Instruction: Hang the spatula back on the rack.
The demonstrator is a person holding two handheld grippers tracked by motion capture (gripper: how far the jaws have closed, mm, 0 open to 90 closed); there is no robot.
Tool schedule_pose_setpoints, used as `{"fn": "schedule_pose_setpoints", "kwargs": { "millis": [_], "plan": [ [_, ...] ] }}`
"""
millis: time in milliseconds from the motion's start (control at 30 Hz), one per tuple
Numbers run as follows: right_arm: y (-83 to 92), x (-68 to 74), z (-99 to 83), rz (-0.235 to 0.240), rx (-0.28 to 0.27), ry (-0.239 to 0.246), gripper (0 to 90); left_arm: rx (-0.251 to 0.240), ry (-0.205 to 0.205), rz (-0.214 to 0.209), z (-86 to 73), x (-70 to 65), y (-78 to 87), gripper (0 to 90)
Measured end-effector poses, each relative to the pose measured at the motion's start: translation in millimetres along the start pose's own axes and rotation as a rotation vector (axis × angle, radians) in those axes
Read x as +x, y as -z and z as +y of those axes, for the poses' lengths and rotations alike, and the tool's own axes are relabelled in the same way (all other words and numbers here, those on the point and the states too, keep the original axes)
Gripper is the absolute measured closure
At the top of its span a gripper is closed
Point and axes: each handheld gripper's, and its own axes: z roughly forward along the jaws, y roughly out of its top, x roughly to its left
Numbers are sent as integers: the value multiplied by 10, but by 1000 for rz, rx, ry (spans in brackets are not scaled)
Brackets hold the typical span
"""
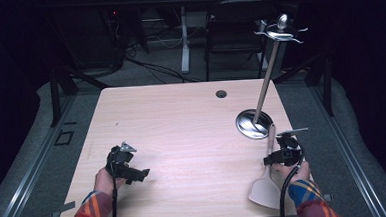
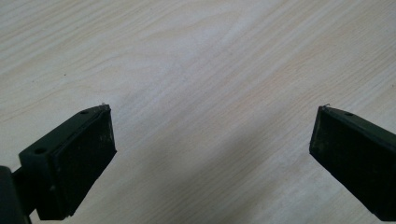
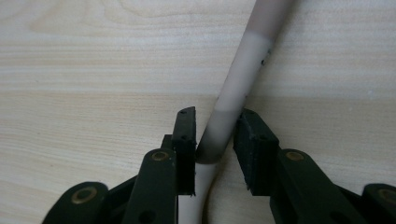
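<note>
Two grippers sit low over a pale wooden table (image 1: pixel 181 119), its surface smooth with a fine, wavy grain. The left gripper (image 1: pixel 129 169) is held in a hand (image 1: pixel 104 180) near the front left of the table; seen from its own camera, the left gripper (image 2: pixel 212 135) has its black, matte jaws spread wide apart with nothing but bare wood between them. The right gripper (image 1: pixel 283 155) is at the front right, held by the other hand (image 1: pixel 297 172), both arms in orange-and-blue plaid sleeves (image 1: pixel 89 214).

Lying flat on the table by the right gripper is a spatula (image 1: pixel 267 182), light beige, with a round slim handle and a broad flat blade towards the near edge. In the right gripper view the right gripper (image 3: pixel 215 140) straddles that handle (image 3: pixel 236 88): the left jaw touches it, while I cannot tell whether the right jaw presses it or stands a hair off.

Just beyond the spatula's far end stands a rack with a shiny round metal base (image 1: pixel 252 124), dished like a shallow bowl, a wooden pole (image 1: pixel 265 87) rising from it, and curved metal hooks (image 1: pixel 280 34) under a knob. Farther back, a small round hole (image 1: pixel 221 94) is in the tabletop.
</note>
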Motion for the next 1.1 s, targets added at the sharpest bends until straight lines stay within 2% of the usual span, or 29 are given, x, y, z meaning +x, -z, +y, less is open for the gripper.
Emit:
{"fn": "schedule_pose_setpoints", "kwargs": {
  "millis": [100, 200, 233, 400, 500, 567, 667, 767, 833, 933, 1000, 1100],
  "plan": [
    [12, -60, -6, 49, -2, -37, 726, 1, 0, -3, 3, -1, -6, 1],
    [19, -59, -5, 54, -6, -44, 739, 4, -2, -3, 0, 7, -4, 1],
    [27, -51, -3, 70, -11, -40, 756, 3, 1, -4, -2, 6, -3, 1],
    [39, -41, -6, 63, -20, -34, 782, -1, -2, -4, -3, 3, 1, 1],
    [64, -41, -5, 59, -55, -44, 788, -1, -6, -4, -1, 2, 1, 1],
    [76, -47, -6, 57, -55, -41, 788, 0, -8, -5, 0, 4, 0, 1],
    [127, -58, -2, 65, -64, -40, 789, 1, -9, -6, 0, 3, -1, 1],
    [228, -57, -13, 102, -117, -44, 789, -1, -9, -6, -1, 5, 2, 1],
    [246, -45, -16, 103, -125, -46, 788, 0, -9, -6, -2, 6, 2, 1],
    [355, -13, -34, 109, -182, -3, 789, -1, -11, -5, -1, 6, 5, 1],
    [383, -6, -38, 106, -188, 6, 789, -1, -11, -5, -1, 5, 6, 1],
    [487, 30, -60, 71, -238, 47, 789, -3, -15, -5, 1, 3, 8, 1]
  ]
}}
